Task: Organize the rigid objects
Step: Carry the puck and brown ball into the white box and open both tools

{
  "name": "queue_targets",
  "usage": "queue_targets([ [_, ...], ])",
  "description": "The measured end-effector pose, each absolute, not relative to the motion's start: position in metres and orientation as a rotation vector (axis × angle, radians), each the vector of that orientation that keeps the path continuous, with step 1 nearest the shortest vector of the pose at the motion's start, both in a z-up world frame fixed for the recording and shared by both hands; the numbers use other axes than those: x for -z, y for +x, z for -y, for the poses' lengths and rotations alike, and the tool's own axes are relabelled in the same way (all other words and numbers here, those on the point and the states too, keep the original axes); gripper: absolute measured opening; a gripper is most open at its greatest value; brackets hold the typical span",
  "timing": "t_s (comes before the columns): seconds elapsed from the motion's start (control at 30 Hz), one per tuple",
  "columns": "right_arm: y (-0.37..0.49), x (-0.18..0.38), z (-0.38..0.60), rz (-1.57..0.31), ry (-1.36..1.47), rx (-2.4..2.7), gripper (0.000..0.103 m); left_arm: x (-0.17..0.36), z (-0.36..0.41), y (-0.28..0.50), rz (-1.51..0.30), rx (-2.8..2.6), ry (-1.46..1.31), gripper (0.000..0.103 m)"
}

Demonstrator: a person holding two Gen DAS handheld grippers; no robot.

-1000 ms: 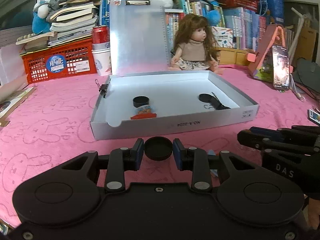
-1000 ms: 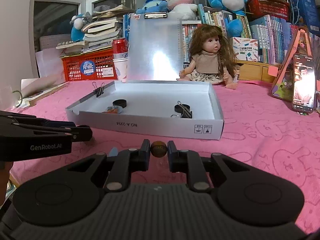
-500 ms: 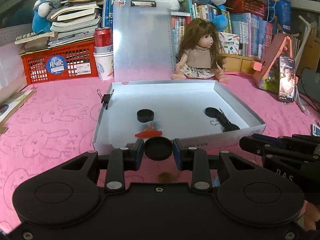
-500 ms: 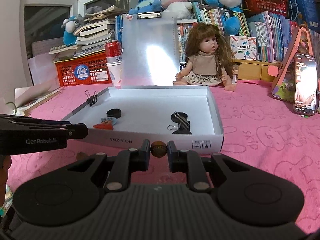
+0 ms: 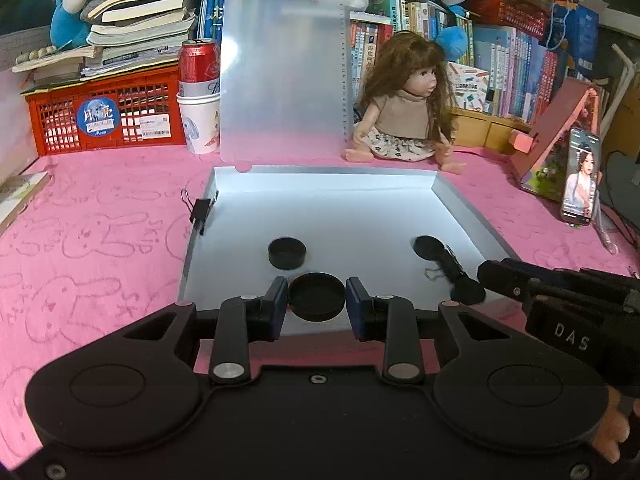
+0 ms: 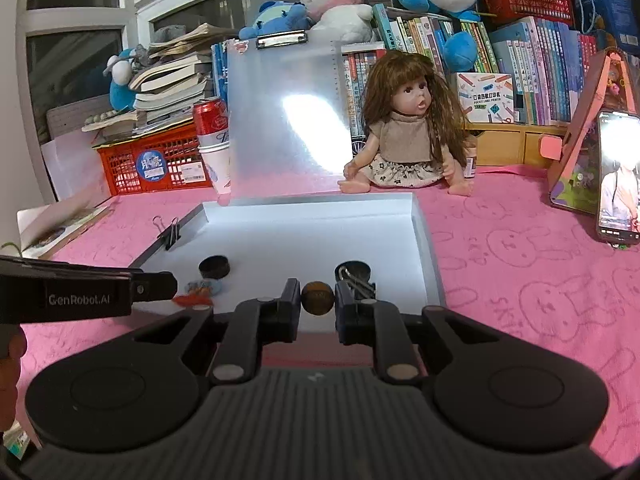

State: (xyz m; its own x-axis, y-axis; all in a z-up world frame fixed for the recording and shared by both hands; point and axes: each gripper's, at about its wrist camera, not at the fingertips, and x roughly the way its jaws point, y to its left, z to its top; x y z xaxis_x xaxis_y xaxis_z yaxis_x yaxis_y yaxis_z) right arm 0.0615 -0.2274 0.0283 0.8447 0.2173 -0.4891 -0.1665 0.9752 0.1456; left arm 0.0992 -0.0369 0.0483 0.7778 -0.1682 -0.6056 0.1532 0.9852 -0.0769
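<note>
A shallow white box (image 5: 320,184) lies open on the pink cloth; it also shows in the right wrist view (image 6: 304,216). My left gripper (image 5: 317,302) is shut on a black round cap (image 5: 316,297) and holds it over the box's near edge. My right gripper (image 6: 317,298) is shut on a small brown ball (image 6: 317,297) over the box's near right part. Inside the box lie another black cap (image 5: 287,253), a black disc with a binder clip (image 5: 442,258), and a small orange and blue item (image 6: 198,292).
A binder clip (image 5: 199,212) grips the box's left wall. Behind the box stand a clear clipboard (image 5: 284,76), a doll (image 5: 404,108), a cup with a red can (image 5: 199,100) and a red crate (image 5: 100,116). A phone (image 5: 580,176) leans at the right.
Both grippers have moved forward and up with their objects, from in front of the box to over its near edge. Neither grip has changed.
</note>
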Motion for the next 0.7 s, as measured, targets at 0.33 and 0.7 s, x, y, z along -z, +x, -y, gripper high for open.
queue_targets([
  [0.33, 0.108, -0.029, 0.24, -0.595, 0.219, -0.205, 0.022, -0.049, 0.034, 0.151, -0.712, 0.154, -0.061, 0.03],
  [0.7, 0.178, -0.026, 0.258, -0.728, 0.303, -0.165, 0.022, -0.042, 0.036, 0.215, -0.82, 0.171, -0.082, 0.03],
])
